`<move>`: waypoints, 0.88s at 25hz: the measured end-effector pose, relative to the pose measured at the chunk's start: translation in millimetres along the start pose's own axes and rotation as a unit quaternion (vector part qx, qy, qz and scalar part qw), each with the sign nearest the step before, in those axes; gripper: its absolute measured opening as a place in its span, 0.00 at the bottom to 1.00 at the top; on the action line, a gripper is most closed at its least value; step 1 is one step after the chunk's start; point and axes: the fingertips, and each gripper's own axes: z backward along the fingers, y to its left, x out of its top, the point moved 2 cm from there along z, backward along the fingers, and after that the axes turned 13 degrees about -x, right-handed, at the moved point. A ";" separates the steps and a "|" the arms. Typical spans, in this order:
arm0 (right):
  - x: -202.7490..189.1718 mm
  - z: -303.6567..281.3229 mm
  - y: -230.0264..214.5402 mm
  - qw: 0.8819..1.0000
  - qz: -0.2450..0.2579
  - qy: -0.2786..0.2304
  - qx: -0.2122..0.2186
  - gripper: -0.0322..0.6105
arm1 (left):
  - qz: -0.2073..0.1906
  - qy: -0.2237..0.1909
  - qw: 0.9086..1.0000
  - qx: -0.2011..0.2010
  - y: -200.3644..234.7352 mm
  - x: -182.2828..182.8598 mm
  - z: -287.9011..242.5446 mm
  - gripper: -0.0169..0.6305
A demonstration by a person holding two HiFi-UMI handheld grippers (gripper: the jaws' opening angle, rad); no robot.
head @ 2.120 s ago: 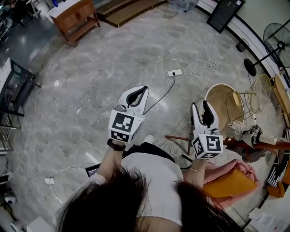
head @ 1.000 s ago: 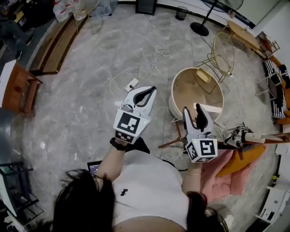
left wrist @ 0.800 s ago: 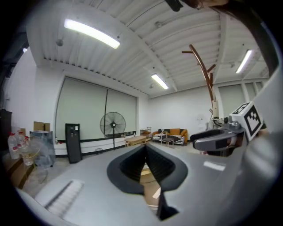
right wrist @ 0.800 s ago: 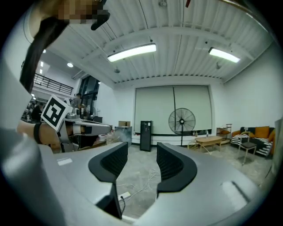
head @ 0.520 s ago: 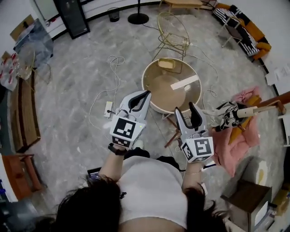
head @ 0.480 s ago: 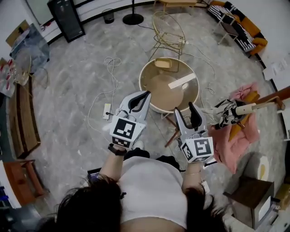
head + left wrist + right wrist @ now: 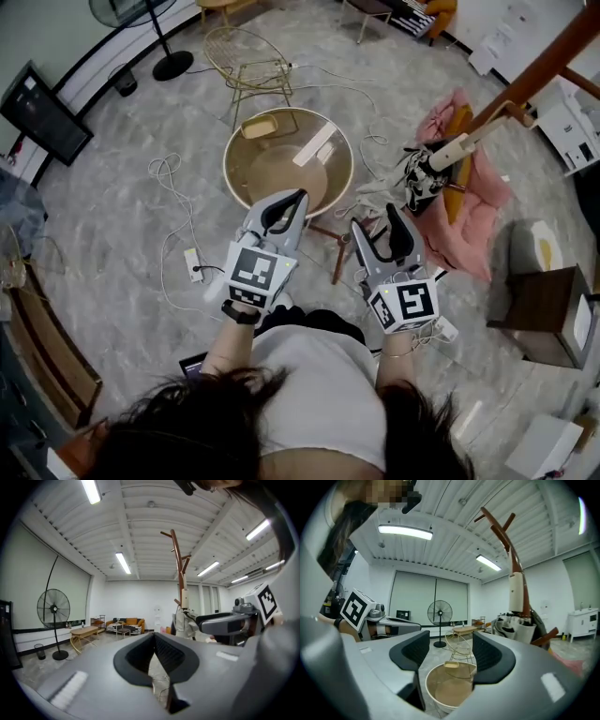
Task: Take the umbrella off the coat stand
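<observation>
The umbrella (image 7: 427, 173) hangs folded on the brown coat stand (image 7: 539, 61), its beige handle (image 7: 453, 148) pointing up along the pole. It lies to the right of both grippers and neither touches it. My right gripper (image 7: 377, 223) is level and its jaws are opening, with nothing between them. In the right gripper view the umbrella (image 7: 514, 623) and the stand (image 7: 512, 550) are right of my right gripper (image 7: 450, 644). My left gripper (image 7: 297, 198) is shut and holds nothing. Its own view has the stand (image 7: 180, 569) and umbrella (image 7: 186, 620) ahead to the right.
A round wood-rimmed glass table (image 7: 246, 141) stands just ahead of the grippers, a gold wire chair (image 7: 246, 58) behind it. Pink and orange cloth (image 7: 473, 220) drapes by the stand's foot. Cables (image 7: 178, 216) trail on the marble floor. A wooden side table (image 7: 539, 319) is at the right.
The view has swung round, so the coat stand and umbrella now sit nearer, up and right of the right gripper. The right jaws have spread wider. The left stays shut.
</observation>
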 end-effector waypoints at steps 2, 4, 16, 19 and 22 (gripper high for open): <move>-0.4 9.3 -16.6 1.000 -0.003 -0.004 -0.023 0.47 | -0.004 -0.001 1.000 -0.020 -13.7 1.3 -14.1 0.12; -0.5 18.4 -32.1 0.999 -0.007 -0.006 -0.044 0.47 | -0.008 -0.001 0.999 -0.039 -26.7 3.0 -26.4 0.12; -3.9 44.0 -71.9 0.992 -0.021 0.002 -0.127 0.54 | -0.017 -0.005 0.993 -0.119 -57.9 8.2 -63.7 0.12; -5.8 41.9 -70.0 0.989 -0.022 0.002 -0.145 0.55 | -0.023 -0.006 0.990 -0.137 -55.4 8.7 -66.6 0.12; -7.3 37.4 -67.3 0.987 -0.024 0.002 -0.161 0.57 | -0.025 -0.006 0.988 -0.151 -50.1 7.7 -66.9 0.12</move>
